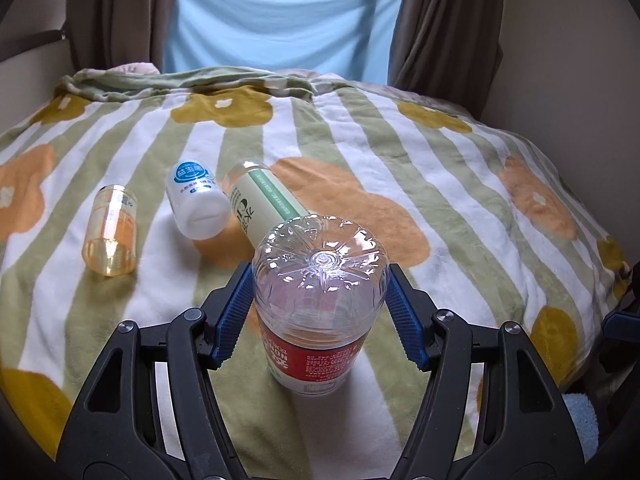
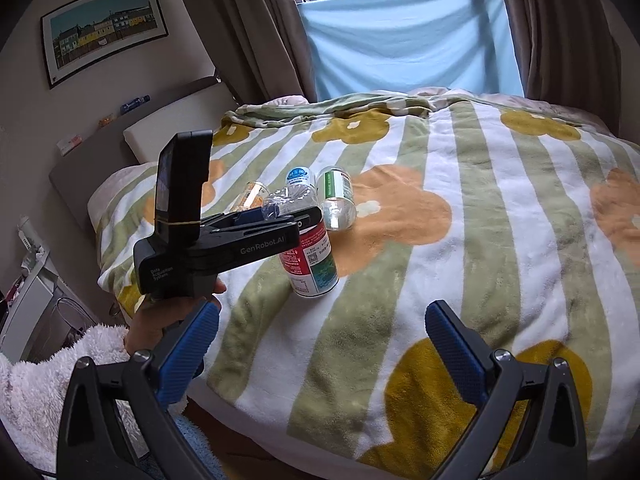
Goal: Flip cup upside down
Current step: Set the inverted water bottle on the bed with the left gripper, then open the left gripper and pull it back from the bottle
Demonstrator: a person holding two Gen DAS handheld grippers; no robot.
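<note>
The cup (image 1: 320, 280) is a clear cut-off bottle with a red label, standing mouth-down and base-up on the striped floral blanket (image 1: 440, 208). My left gripper (image 1: 318, 270) is shut on its upper, clear part, with a blue pad pressed to each side. From the right wrist view the cup (image 2: 312, 256) leans a little, its rim against the blanket, and the left gripper (image 2: 288, 212) clamps it from the left. My right gripper (image 2: 322, 312) stands open above the blanket's near edge, holding nothing.
Beyond the cup lie an orange clear cup (image 1: 110, 232), a white bottle (image 1: 196, 200) and a green-labelled bottle (image 1: 260, 204), all on their sides. A hand in a fluffy white sleeve (image 2: 60, 364) holds the left gripper. Headboard (image 2: 132, 140) at left, curtains (image 1: 440, 20) behind.
</note>
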